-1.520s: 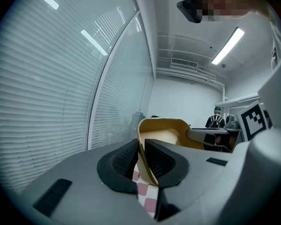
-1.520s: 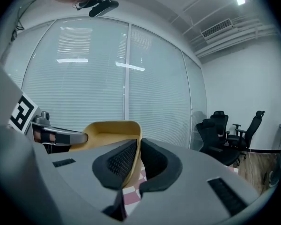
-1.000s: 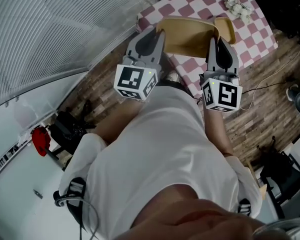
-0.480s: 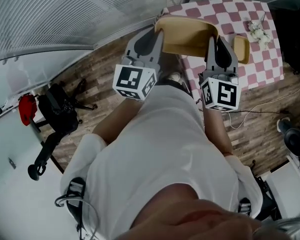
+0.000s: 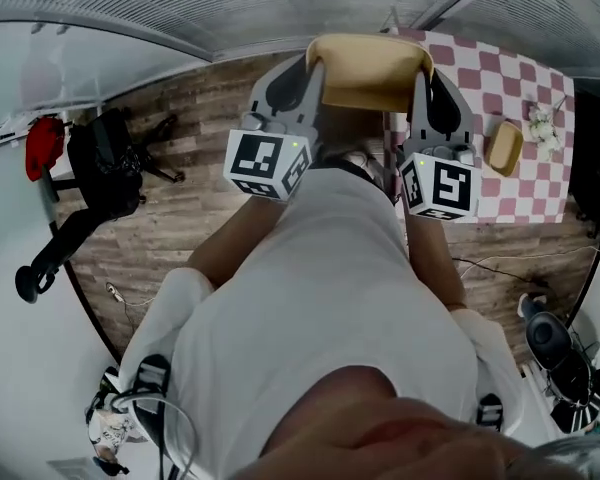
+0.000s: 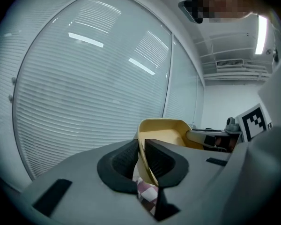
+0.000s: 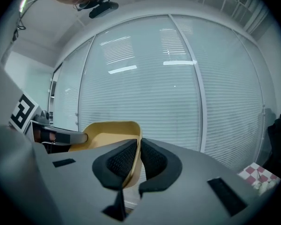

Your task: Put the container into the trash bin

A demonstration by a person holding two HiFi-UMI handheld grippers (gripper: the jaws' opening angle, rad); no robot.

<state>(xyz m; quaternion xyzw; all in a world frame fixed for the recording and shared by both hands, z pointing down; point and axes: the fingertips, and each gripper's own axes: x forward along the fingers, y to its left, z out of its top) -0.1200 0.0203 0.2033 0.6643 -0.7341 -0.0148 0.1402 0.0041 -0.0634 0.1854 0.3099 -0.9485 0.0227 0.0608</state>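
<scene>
Your left gripper [image 5: 313,76] and right gripper [image 5: 426,80] cover the side walls of the container [image 5: 370,70], each clamped on one, pointing toward 12 o'clock.

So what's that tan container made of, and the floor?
The container: likely moulded fibre or thin plastic, matte tan, thin curved walls with rounded corners. The floor: wood-look planks, brown grain and seams visible; real wood or laminate unclear.
</scene>
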